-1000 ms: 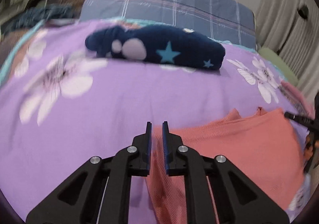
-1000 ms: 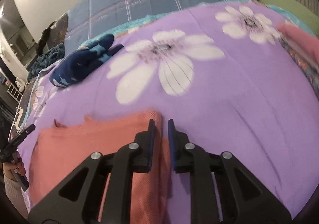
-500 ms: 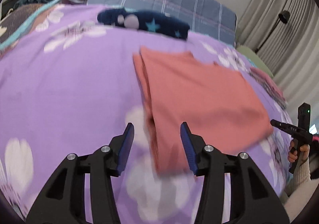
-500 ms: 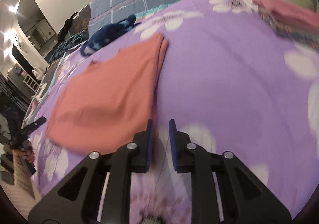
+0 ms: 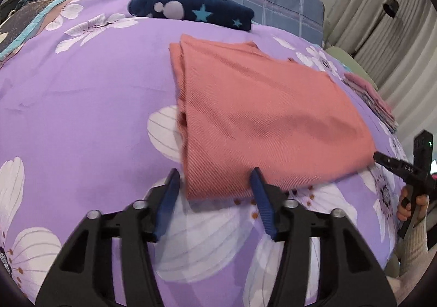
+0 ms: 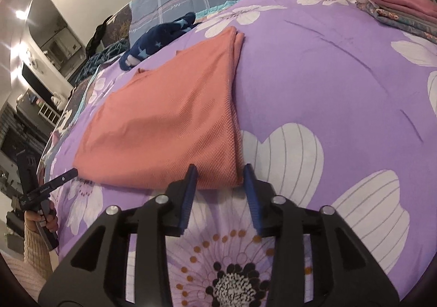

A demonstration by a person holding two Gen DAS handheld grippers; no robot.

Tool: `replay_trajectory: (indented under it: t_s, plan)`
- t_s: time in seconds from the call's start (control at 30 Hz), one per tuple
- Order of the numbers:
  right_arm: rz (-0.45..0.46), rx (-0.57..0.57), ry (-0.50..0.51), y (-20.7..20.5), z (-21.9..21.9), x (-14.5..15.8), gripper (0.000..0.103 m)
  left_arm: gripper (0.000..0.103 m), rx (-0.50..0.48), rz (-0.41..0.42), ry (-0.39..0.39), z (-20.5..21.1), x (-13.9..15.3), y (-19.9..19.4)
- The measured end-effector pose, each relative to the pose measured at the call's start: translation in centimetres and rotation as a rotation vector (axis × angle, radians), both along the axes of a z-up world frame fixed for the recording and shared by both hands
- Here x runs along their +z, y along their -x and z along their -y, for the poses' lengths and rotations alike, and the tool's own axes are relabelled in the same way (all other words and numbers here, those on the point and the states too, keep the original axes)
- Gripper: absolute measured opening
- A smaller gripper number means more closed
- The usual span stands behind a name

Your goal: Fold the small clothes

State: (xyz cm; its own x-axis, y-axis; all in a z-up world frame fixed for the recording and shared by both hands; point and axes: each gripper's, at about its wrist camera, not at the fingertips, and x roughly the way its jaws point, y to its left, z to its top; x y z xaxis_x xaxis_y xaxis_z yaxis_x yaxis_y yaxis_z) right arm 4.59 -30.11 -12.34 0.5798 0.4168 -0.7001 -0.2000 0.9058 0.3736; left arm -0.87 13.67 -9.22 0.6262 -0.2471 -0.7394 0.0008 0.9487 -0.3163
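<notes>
Fingers (image 5: 169,197) of the left gripper (image 5: 214,184) spread wide, gripping nothing, astride the near left corner of the folded salmon garment (image 5: 259,105). Same for the right gripper (image 6: 220,170): parted wide and empty, the near right corner between them. Garment flat mid-bed on the purple floral bed cover (image 5: 82,102), a navy starred garment (image 5: 191,9) at the far edge and a folded stack (image 6: 396,4) far right. Probably light, limp and doubled, so likely to sag and slide apart. Best pinched at both near corners, through all layers, then carried over to the far edge.
</notes>
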Motion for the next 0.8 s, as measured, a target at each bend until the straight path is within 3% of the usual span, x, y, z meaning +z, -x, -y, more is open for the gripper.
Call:
replay_trajectory:
  t_s: [0.03,0.1,0.2,0.33,0.43,0.53,0.7,0.8]
  plan:
    - [0.003,-0.007,-0.006,0.0,0.2,0.1,0.007,0.003,0.048,-0.011,-0.026,-0.4,0.2,-0.3]
    - [0.038,-0.016,-0.014,0.4,0.5,1.0,0.005,0.002,0.087,0.005,0.008,-1.1,1.2,-0.1]
    - [0.065,-0.006,0.037,0.9,0.9,2.0,0.005,0.002,0.046,0.003,-0.072,-0.7,2.5,0.4]
    - [-0.026,0.007,0.108,0.5,0.6,-0.2,0.006,0.000,0.070,-0.118,-0.178,-1.1,-0.3,0.3]
    - [-0.022,0.007,0.086,1.0,0.8,0.1,0.008,0.000,0.096,-0.078,-0.136,-1.8,0.5,1.4]
    - [0.011,-0.008,0.086,1.1,1.0,1.4,0.012,0.001,0.096,-0.031,-0.148,-1.6,1.9,1.7]
    - [0.079,-0.002,0.025,0.7,-0.4,2.8,0.012,0.035,0.005,0.065,-0.125,1.6,3.8,0.6]
    - [0.057,0.030,0.057,0.3,-2.2,1.7,0.012,0.038,-0.072,0.019,-0.125,4.2,2.3,-1.0]
